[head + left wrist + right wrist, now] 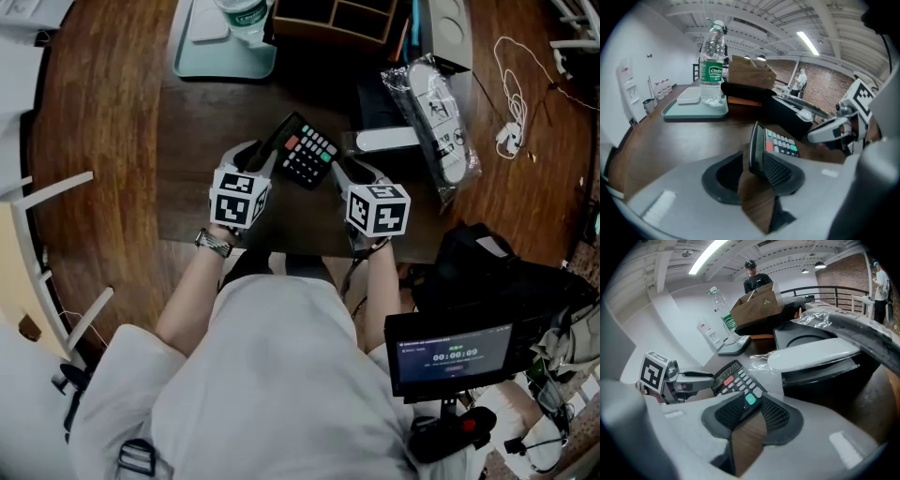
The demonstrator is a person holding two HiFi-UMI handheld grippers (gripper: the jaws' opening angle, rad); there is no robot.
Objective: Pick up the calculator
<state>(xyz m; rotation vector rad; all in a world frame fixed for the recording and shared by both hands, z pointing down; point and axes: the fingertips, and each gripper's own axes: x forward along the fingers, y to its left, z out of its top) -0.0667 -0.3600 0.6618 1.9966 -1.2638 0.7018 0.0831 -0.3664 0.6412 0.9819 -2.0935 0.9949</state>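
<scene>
Dark wood table [103,141] with a rounded edge, and it's pretty cluttered. There's a teal tray [225,58] with a water bottle [246,17] on the far side and a cardboard organizer [342,19] next to it. Off to the right are a plastic-wrapped item [436,117] and white earphones [511,131].

The calculator [307,150] is mid-table between the two grippers, tilted up steeply, keys facing the right gripper's side. The right gripper [339,171] has its pads clamped on the calculator's near corner, right by the green key. The left gripper [258,161] is spread wide. The calculator's edge leans on one pad, the other pad stands clear, and wood shows in the gap.

The head view only gives you the tabletop plus a small monitor [455,354] near the person's lap. The gripper views show the room itself: a white ribbed ceiling with strip lights [808,42], a brick wall [820,89], a black railing [820,289] and a person [754,280] standing far back.
</scene>
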